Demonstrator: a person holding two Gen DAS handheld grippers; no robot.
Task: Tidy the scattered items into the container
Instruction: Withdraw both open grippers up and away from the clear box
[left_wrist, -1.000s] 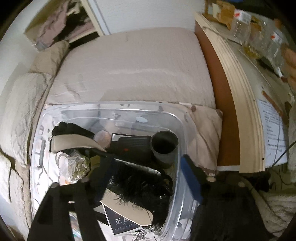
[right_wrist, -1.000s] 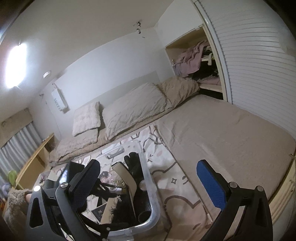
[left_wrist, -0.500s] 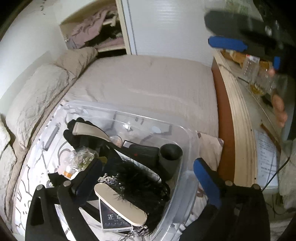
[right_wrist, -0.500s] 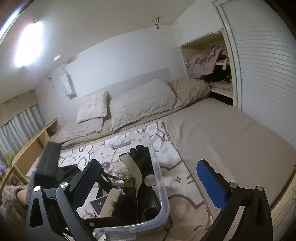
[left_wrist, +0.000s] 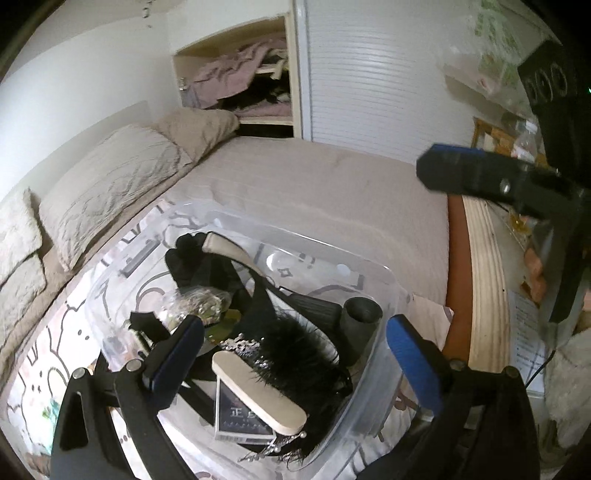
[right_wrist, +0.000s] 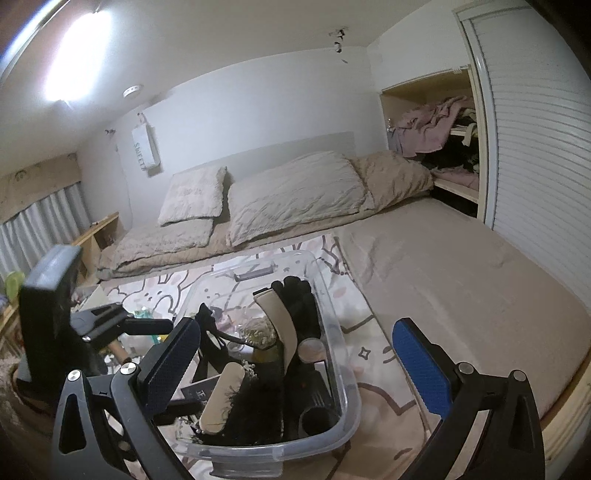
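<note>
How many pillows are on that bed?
4: two white pillows stacked at left, one large in the middle, one tan at right. More may be hidden.

The clear plastic storage bin is open-topped but crammed; smooth beige bedspread beside it lies bare.

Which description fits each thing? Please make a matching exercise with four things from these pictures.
Things:
1. glove
2. bin
3. cup
4. pillows

Descriptions:
a. clear plastic, on the patterned blanket
b. black, inside the bin at its far end
c. beige, at the head of the bed
d. dark grey, tilted in the bin's corner

Pairs: 1-b, 2-a, 3-d, 4-c
</note>
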